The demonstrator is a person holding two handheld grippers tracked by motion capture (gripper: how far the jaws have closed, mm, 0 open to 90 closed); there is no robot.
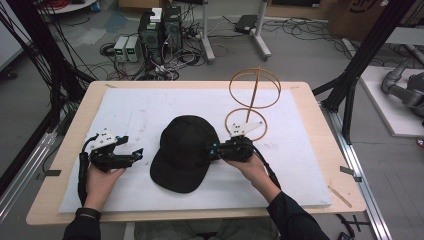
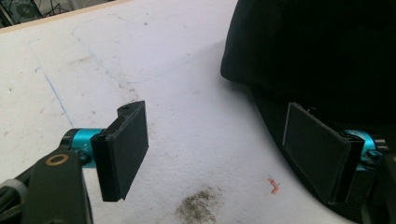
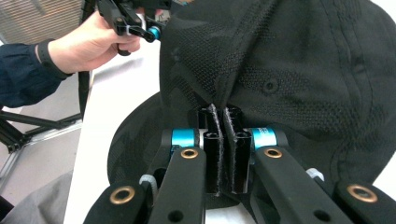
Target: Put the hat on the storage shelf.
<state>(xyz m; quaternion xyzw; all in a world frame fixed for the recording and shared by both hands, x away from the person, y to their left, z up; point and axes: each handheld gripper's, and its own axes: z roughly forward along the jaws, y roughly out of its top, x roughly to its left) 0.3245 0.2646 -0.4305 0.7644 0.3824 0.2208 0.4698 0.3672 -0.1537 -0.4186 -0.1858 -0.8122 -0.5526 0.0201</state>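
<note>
The right claw (image 3: 223, 140) is clenched on a pinch of the black cap's (image 1: 186, 150) crown fabric. The cap is laid mid-surface on the white mat (image 1: 140, 110). The left claw (image 2: 224, 154) is held released just beside the cap.

One black cap (image 1: 186, 150) lies on the surface (image 1: 310, 130). One wire stand (image 1: 252, 102) of two hoops and a stick stands beside it. Two tongs are in play: the left tongs (image 1: 131, 156) and the right tongs (image 1: 216, 150), one in each of two hands. One white mat (image 1: 135, 110) covers the surface.
</note>
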